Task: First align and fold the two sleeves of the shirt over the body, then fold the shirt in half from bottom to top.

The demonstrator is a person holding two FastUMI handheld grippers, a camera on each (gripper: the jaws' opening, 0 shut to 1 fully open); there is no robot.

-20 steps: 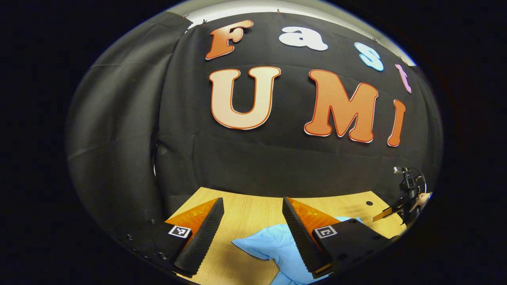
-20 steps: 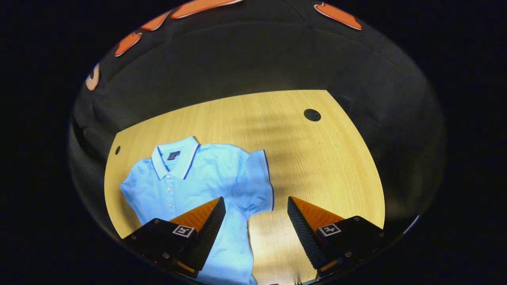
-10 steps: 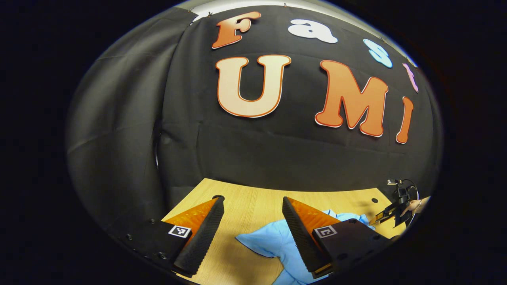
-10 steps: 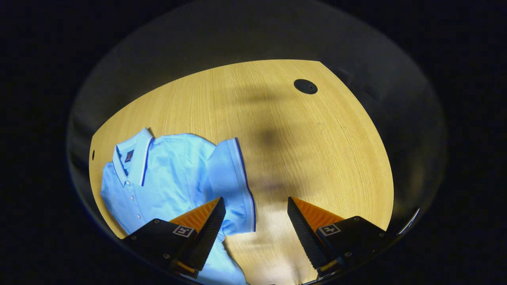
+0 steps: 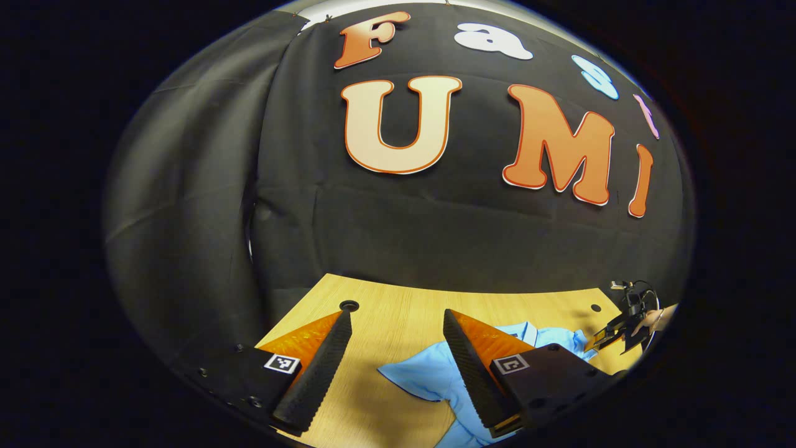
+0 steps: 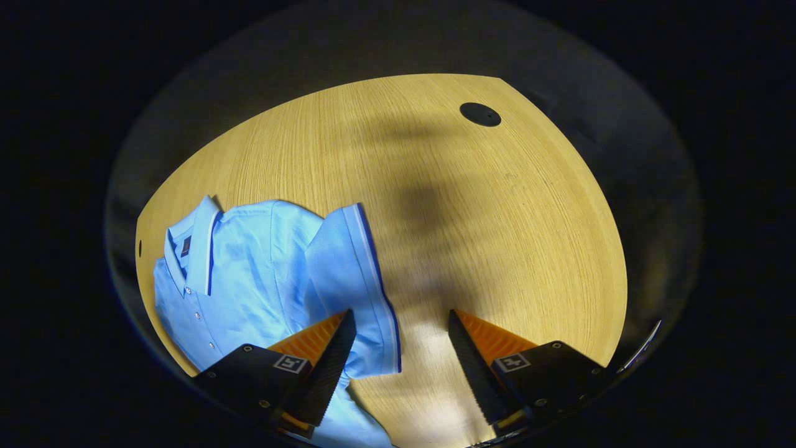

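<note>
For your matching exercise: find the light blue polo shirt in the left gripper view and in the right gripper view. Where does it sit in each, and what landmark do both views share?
Left gripper view: the shirt lies low and right of centre, partly behind one finger of the left hand-held gripper.
Right gripper view: the shirt lies lower left, collar toward the left edge.
Shared landmark: the wooden table it lies on.

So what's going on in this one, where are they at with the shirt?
A person holds a gripper in each hand over a wooden table where a light blue polo shirt lies face up, collar and buttons showing. The right gripper hangs open above the shirt's sleeve, which is still spread out to the side, not folded over the body. The left gripper is also open and holds nothing, with the other sleeve just ahead of it. No fold looks done yet.
</note>
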